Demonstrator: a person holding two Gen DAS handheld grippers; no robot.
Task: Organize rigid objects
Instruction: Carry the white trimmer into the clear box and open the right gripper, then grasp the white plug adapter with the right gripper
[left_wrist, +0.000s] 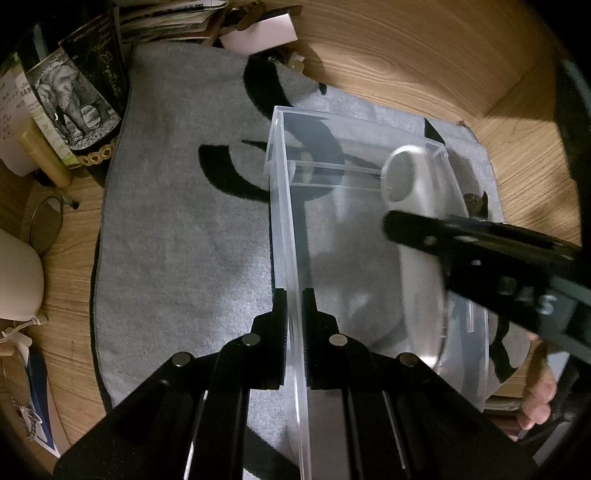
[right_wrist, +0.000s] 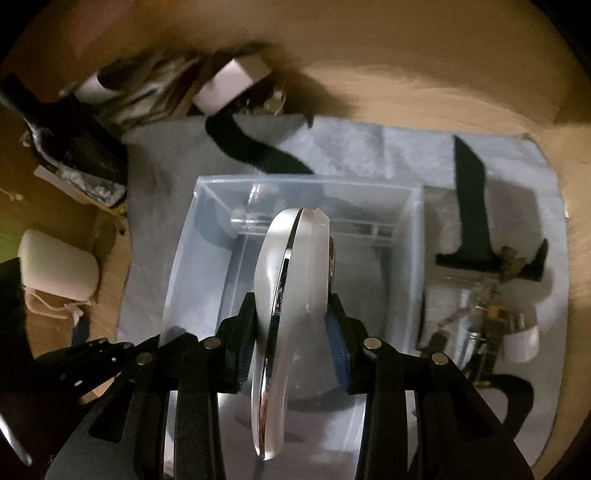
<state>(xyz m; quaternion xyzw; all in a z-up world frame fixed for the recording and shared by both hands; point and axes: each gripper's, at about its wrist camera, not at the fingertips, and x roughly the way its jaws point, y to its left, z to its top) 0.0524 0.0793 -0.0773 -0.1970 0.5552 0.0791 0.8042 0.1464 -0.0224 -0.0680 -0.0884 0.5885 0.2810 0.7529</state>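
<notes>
left jaws: my left gripper (left_wrist: 294, 325) is clamped on the near wall of the clear rectangular plastic bin (left_wrist: 284, 229); the wall runs straight out ahead between my pads. Job here is just to keep the bin from sliding on the grey towel with black lettering (left_wrist: 184, 229).
right jaws: my right gripper (right_wrist: 291, 325) is closed on the smooth silver-white handheld device with a chrome seam (right_wrist: 291, 266), pads on its two flat faces, its long axis running forward from the jaws, edge-up.
device position: over the bin's open top, nose toward the far wall, inside the rim line as far as I can judge; not resting on the floor yet.
step: lower it into the bin, I think.
how: keep it centred between the side walls, tilt the nose down first, let the body touch the floor before opening.
risk: slick rounded shell, may roll onto its side on release; open slowly.
clutter: small metal bits (right_wrist: 487, 317) on the towel right of the bin, outside my path.
left hold: don't loosen until right jaws are clear of the rim.
</notes>
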